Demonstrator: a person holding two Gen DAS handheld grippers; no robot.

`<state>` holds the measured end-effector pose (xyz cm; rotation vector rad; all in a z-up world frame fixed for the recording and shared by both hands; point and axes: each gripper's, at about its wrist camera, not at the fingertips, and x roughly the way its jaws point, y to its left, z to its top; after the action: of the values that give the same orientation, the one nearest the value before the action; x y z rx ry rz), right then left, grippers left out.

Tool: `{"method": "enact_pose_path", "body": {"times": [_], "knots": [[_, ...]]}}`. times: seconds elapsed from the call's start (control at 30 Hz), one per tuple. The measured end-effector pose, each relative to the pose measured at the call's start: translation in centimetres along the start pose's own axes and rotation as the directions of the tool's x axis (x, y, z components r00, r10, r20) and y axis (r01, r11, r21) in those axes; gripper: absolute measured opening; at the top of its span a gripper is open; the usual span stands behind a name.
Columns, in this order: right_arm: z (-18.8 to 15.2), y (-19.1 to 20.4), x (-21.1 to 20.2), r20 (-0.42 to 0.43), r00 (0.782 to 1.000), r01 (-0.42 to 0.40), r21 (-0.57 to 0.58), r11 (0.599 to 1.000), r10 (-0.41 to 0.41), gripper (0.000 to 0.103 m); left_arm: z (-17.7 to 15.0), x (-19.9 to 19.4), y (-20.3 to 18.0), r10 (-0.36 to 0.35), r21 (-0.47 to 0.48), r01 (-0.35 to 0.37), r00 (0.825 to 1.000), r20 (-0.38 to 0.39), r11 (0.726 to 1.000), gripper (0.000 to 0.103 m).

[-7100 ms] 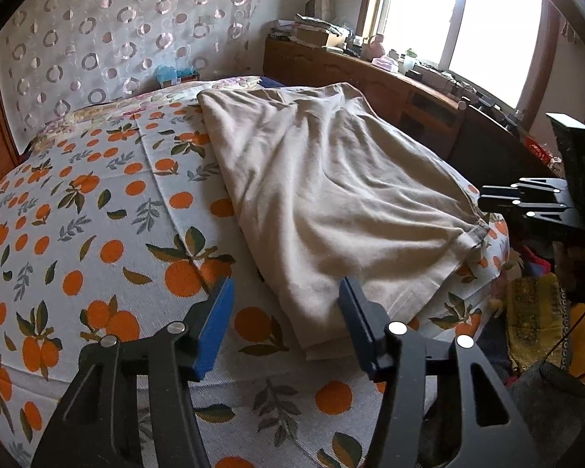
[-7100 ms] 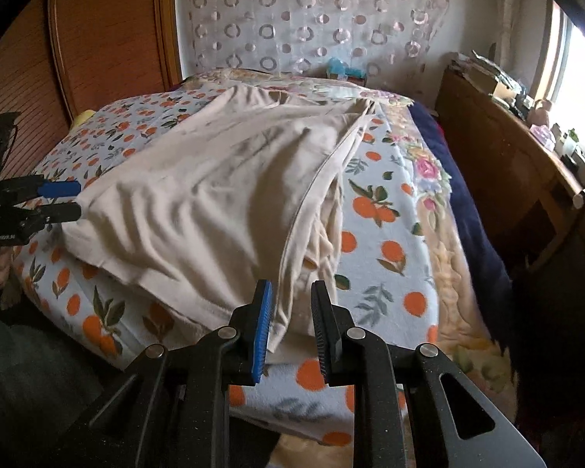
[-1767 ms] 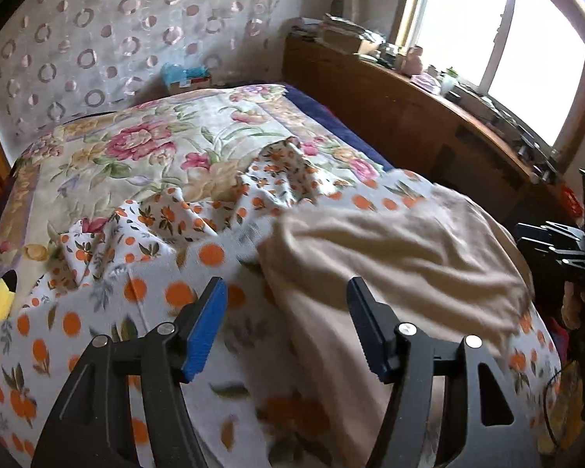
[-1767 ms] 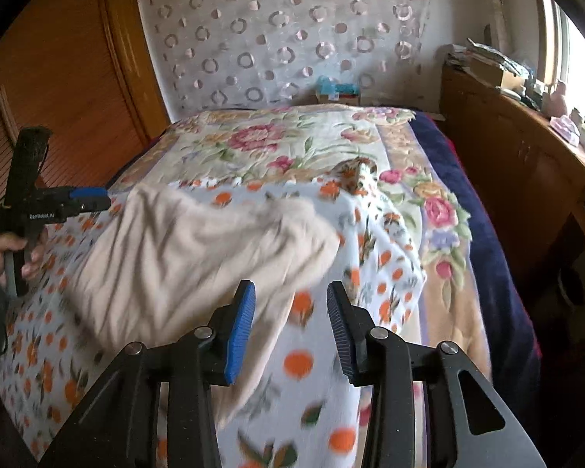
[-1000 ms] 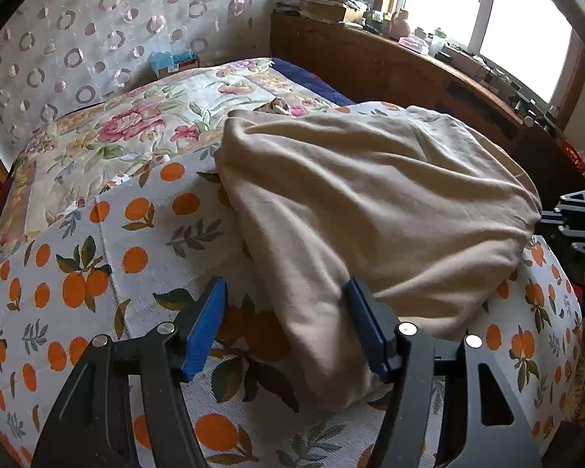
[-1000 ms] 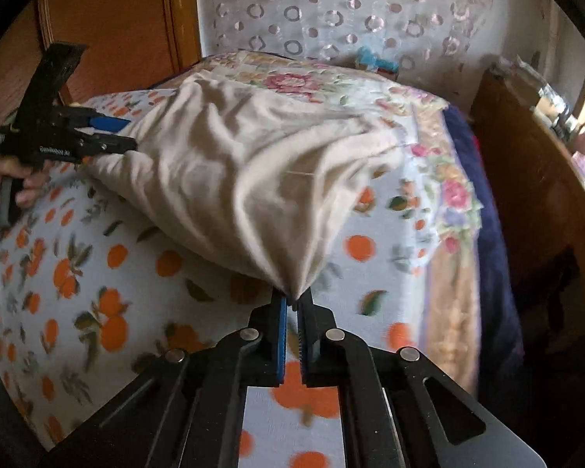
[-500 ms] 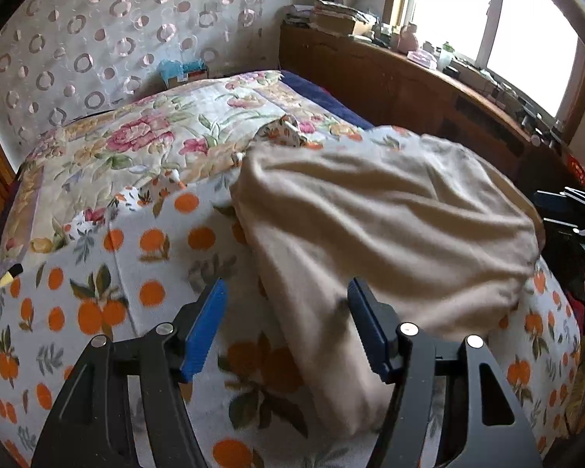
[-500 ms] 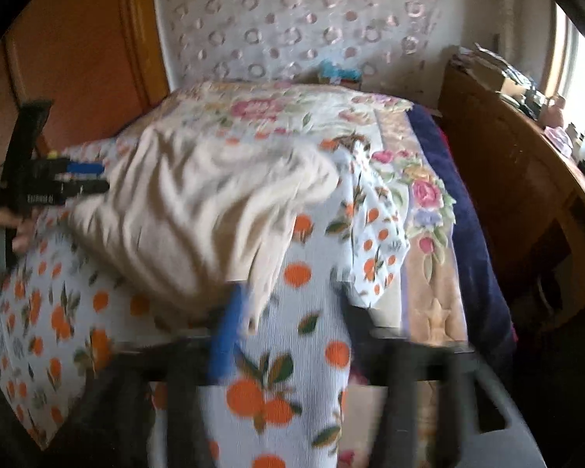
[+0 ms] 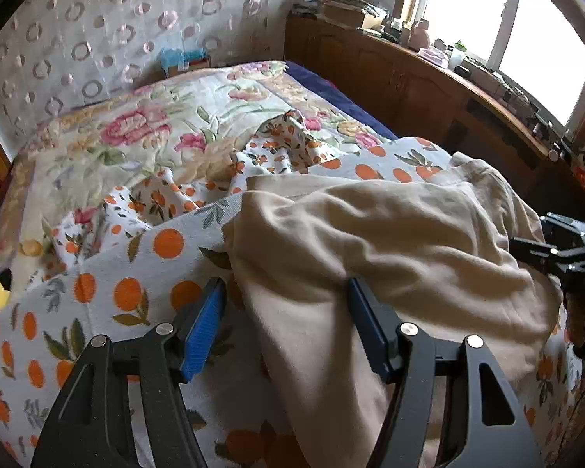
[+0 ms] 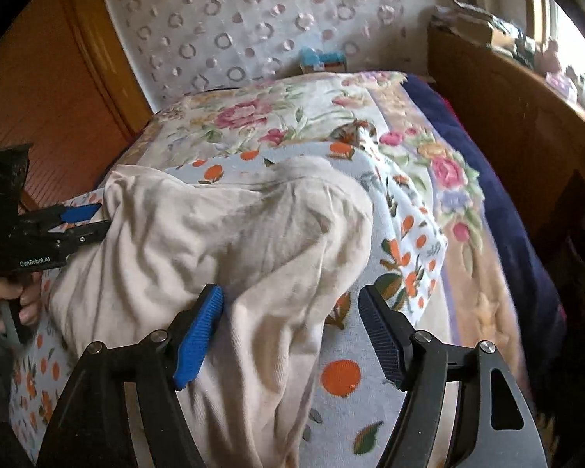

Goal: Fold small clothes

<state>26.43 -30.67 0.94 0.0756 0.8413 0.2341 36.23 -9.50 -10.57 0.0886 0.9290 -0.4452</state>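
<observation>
The beige garment (image 9: 390, 241) is lying bunched and wrinkled on the orange-print sheet (image 9: 136, 284), near the foot end of the bed, with its folds mounding up and one end trailing down toward both cameras. The left gripper (image 9: 286, 327) is hovering just over that near end, its blue-padded fingers (image 9: 202, 331) standing wide apart with cloth showing between them but nothing pinched. The right gripper (image 10: 292, 327) is likewise spread wide, its fingers straddling the garment's lower fold without closing on it. In the right wrist view, the left gripper is showing at the garment's far-left edge, gripped by a hand (image 10: 7, 304). Beyond the sheet, a floral quilt (image 9: 144, 124) is covering the rest of the bed, running up to a circle-patterned curtain (image 9: 109, 31), while a wooden cabinet (image 9: 409, 89) is lining the window side.
</observation>
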Motion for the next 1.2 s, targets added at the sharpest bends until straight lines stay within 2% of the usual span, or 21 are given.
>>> {"method": "enact_pose_path", "body": {"times": [0.2,0.27,0.37,0.4,0.43,0.5,0.6,0.73,0.9,0.97,1.1,1.2], "knots": [[1.4,0.2,1.0,-0.004,1.0,-0.011,0.007,1.0,0.011,0.076,0.5,0.2,-0.3,-0.017,0.001,0.017,1.0,0.016,1.0,0.065],[1.6,0.2,1.2,-0.004,1.0,-0.006,-0.013,1.0,0.006,0.074,0.6,0.3,-0.3,-0.03,0.003,0.029,0.999,0.02,1.0,0.058],[1.5,0.9,1.2,-0.011,0.999,-0.045,-0.052,0.998,0.044,0.046,0.9,0.4,0.0,-0.044,-0.013,0.044,0.999,0.023,0.999,0.035],[1.4,1.0,1.3,-0.017,0.998,-0.055,-0.059,0.997,0.054,0.039,1.0,0.4,0.2,-0.06,-0.021,0.06,0.998,0.02,0.998,0.022],[1.5,1.1,1.4,-0.021,0.998,-0.061,-0.069,0.996,0.06,0.035,1.1,0.5,0.4,-0.09,-0.034,0.091,0.996,0.014,0.995,0.018],[1.6,1.2,1.5,-0.021,0.997,-0.082,-0.086,0.993,0.08,0.026,1.1,0.3,0.7,-0.118,-0.05,0.118,0.993,0.013,0.992,0.013],[1.7,1.2,1.1,-0.007,0.997,-0.08,-0.133,0.988,0.079,0.021,0.9,-2.0,0.4,-0.14,-0.05,0.143,0.988,0.065,0.988,0.012],[2.7,2.0,-1.6,0.066,0.993,-0.082,-0.199,0.977,0.097,0.02,0.3,-6.8,0.1,-0.145,-0.059,0.157,0.974,0.174,0.986,0.011],[4.9,5.6,-5.3,0.144,0.981,-0.077,-0.342,0.936,0.134,0.02,-1.6,-14.0,1.6,-0.091,-0.1,0.13,0.941,0.325,0.987,0.011],[6.2,7.6,-6.0,0.16,0.974,-0.081,-0.407,0.91,0.158,0.02,-3.1,-17.2,3.5,-0.035,-0.146,0.098,0.923,0.384,0.984,0.011],[8.9,13.1,-6.1,0.153,0.964,-0.1,-0.549,0.83,0.217,0.02,-6.3,-21.5,7.2,0.084,-0.228,0.02,0.896,0.437,0.973,0.011],[10.8,18.4,-4.6,0.123,0.954,-0.131,-0.647,0.751,0.272,0.02,-9.8,-23.8,10.4,0.193,-0.312,-0.052,0.876,0.443,0.949,0.011]]}}
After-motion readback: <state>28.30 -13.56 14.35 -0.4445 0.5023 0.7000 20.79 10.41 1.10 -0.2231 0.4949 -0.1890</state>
